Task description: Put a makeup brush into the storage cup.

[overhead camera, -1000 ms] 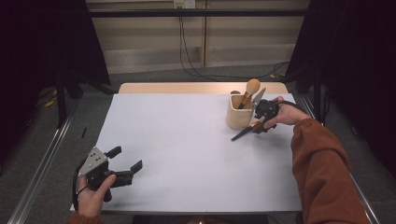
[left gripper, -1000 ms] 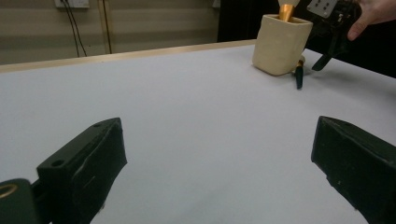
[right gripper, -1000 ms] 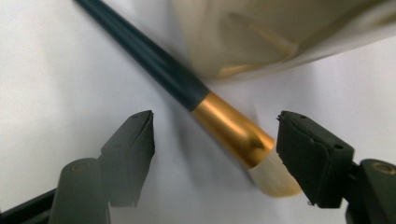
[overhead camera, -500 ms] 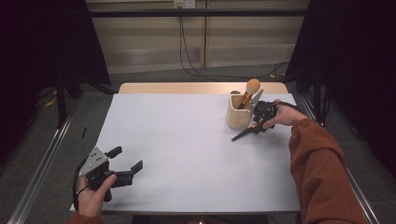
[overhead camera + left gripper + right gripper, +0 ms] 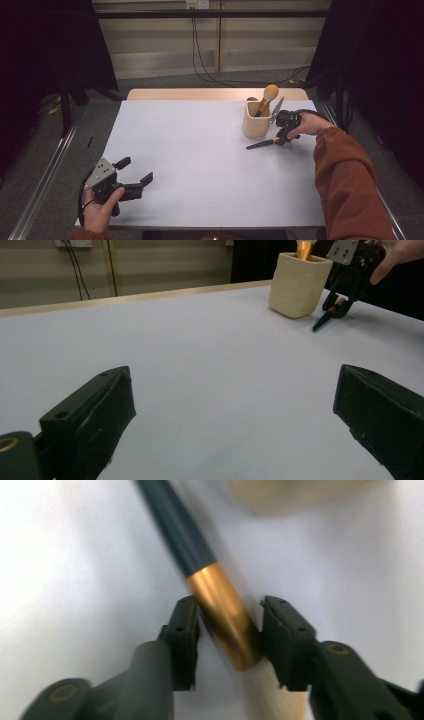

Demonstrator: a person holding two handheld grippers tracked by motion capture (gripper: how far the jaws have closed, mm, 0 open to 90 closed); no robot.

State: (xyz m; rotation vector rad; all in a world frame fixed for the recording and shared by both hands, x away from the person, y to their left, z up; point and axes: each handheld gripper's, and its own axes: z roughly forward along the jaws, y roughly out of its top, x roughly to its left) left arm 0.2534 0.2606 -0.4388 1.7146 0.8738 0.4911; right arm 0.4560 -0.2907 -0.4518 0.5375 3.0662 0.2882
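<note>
A utensil with a dark handle and a gold band lies on the white table just right of a pale cup. My right gripper points down over the utensil's right end. Its jaws have just been closing, and the pads now press the gold band from both sides. From the left gripper view the right gripper and the utensil show far off beside the cup. My left gripper rests at the front left, open with nothing between its jaws.
A wooden spoon stands in the cup. The white sheet covers the table, with a strip of bare wood along the far edge. Metal rails run down both sides, and cables hang on the back wall.
The right gripper's jaws have drawn in around the utensil's end, while the hand has barely shifted. The left hand and gripper have stayed put.
</note>
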